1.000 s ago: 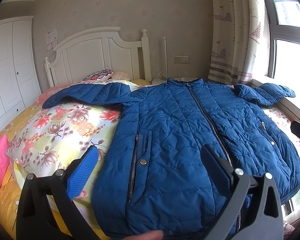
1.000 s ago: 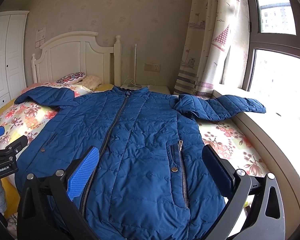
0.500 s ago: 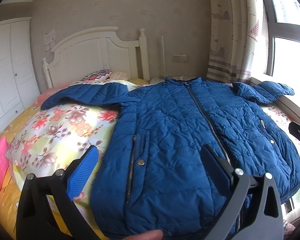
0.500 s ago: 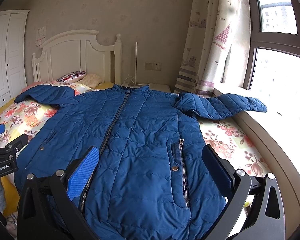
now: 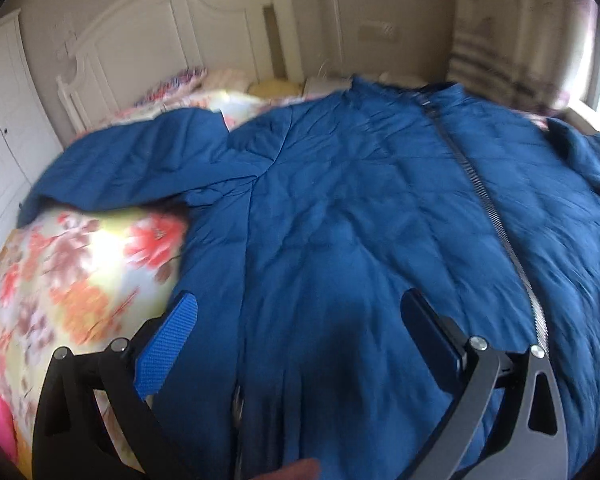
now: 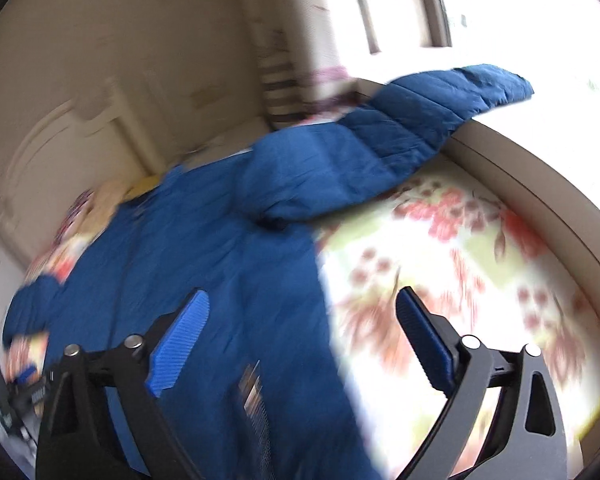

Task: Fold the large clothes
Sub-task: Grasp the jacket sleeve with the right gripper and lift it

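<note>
A blue quilted jacket (image 5: pixel 340 208) lies front up on the floral bed, zipper (image 5: pixel 496 216) shut and both sleeves spread out. My left gripper (image 5: pixel 296 320) hangs open close above its left front panel, beside the side seam, with the left sleeve (image 5: pixel 132 168) beyond. My right gripper (image 6: pixel 302 308) is tilted over the jacket (image 6: pixel 204 264) at its right side edge. Its jaws are closing, and that edge runs beneath the gap without the pads pressing on it. The right sleeve (image 6: pixel 380 152) reaches to the window ledge. Both views are blurred.
Floral bedding (image 6: pixel 460 260) shows on both sides of the jacket. A white headboard (image 5: pixel 204 40) and pillows stand at the far end, a white wardrobe (image 5: pixel 4 120) on the left, and a window ledge (image 6: pixel 540 184) along the right. A fingertip (image 5: pixel 296 472) shows at the bottom.
Both grippers have swept forward and lower, close over the jacket. The left one now sits over the left panel. The right one has rolled and swung to the right edge, its jaws a little narrower.
</note>
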`<action>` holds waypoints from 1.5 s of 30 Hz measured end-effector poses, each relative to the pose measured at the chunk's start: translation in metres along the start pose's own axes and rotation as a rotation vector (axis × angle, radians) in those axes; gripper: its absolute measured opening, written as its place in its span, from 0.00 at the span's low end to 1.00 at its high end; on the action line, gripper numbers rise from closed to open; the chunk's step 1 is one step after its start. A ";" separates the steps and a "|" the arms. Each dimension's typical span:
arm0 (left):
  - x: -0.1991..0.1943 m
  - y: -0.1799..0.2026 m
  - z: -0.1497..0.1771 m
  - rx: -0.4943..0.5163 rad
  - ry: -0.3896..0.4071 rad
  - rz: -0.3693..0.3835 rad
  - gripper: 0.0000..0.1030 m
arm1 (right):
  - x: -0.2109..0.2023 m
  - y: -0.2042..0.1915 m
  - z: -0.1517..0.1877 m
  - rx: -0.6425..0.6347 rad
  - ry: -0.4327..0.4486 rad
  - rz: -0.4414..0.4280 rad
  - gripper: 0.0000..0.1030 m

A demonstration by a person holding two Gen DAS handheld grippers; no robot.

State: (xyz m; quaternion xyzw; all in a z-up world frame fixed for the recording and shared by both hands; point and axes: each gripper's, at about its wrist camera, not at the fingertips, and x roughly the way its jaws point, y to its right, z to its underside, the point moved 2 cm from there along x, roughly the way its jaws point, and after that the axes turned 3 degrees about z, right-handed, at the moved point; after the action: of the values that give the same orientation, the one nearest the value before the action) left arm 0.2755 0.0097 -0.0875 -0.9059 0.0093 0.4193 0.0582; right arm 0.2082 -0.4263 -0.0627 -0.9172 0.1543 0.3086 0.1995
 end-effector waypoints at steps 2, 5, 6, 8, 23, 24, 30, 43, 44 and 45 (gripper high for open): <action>0.025 0.002 -0.012 -0.011 -0.039 0.002 0.98 | 0.030 0.016 -0.024 0.069 -0.022 0.028 0.85; 0.045 0.004 -0.020 -0.023 -0.073 0.040 0.98 | 0.074 0.043 -0.060 0.159 -0.041 0.090 0.85; 0.049 0.005 -0.020 -0.023 -0.075 0.045 0.98 | 0.084 0.048 -0.068 0.167 -0.044 0.105 0.85; 0.051 0.007 -0.019 -0.027 -0.071 0.042 0.98 | 0.102 0.058 -0.084 0.185 -0.040 0.157 0.85; 0.063 0.000 -0.027 -0.111 -0.107 0.056 0.98 | 0.080 -0.017 -0.125 -0.032 0.268 -0.121 0.18; 0.063 0.000 -0.027 -0.111 -0.106 0.057 0.98 | 0.072 -0.047 -0.122 -0.122 0.282 -0.166 0.18; 0.063 -0.001 -0.027 -0.105 -0.102 0.059 0.98 | 0.070 -0.176 -0.065 -0.447 0.208 -0.304 0.17; 0.062 -0.001 -0.027 -0.101 -0.099 0.058 0.98 | 0.128 -0.210 0.018 -0.567 -0.182 -0.237 0.40; 0.062 0.000 -0.027 -0.100 -0.099 0.057 0.98 | 0.117 -0.210 0.016 -0.558 -0.174 -0.242 0.40; 0.062 -0.001 -0.027 -0.100 -0.098 0.057 0.98 | 0.102 -0.201 0.016 -0.540 -0.154 -0.243 0.42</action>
State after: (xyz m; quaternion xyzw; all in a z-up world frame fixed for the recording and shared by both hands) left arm 0.3360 0.0094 -0.1173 -0.8854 0.0112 0.4647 0.0012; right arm 0.3598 -0.2594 -0.0844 -0.9227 -0.0599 0.3809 -0.0051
